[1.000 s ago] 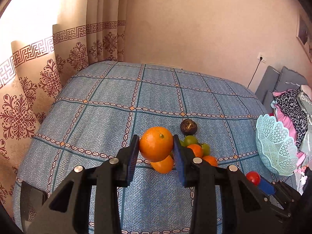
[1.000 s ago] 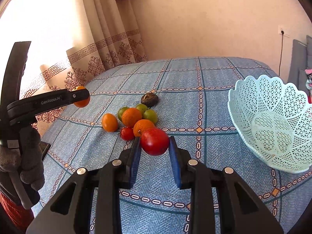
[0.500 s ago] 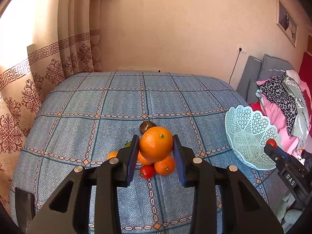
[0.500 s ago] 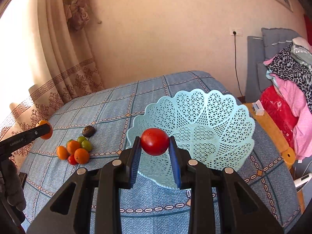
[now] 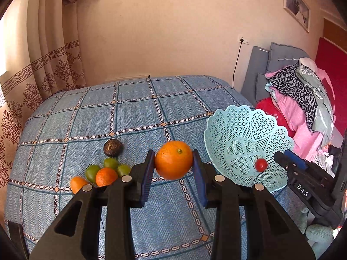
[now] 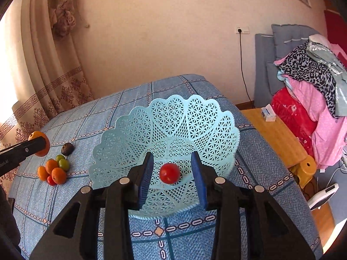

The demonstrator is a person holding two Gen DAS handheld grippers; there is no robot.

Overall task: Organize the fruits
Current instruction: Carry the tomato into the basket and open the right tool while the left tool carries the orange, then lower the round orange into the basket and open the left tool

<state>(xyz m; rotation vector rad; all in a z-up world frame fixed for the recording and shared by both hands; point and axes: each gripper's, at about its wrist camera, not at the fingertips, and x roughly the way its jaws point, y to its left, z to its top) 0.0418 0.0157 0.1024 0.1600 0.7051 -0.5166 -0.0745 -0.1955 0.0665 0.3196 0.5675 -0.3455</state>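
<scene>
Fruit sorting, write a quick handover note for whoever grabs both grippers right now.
Left gripper: shut on the big orange, held above the bed, left of the basket.
Right gripper: jaws open over the basket; the red tomato sits between them untouched, in the basket.
Done: one tomato in the basket.
Left: drop in the big orange, then fetch the pile on the bedspread: oranges, green fruits, a small red one and a dark brown fruit.
</scene>
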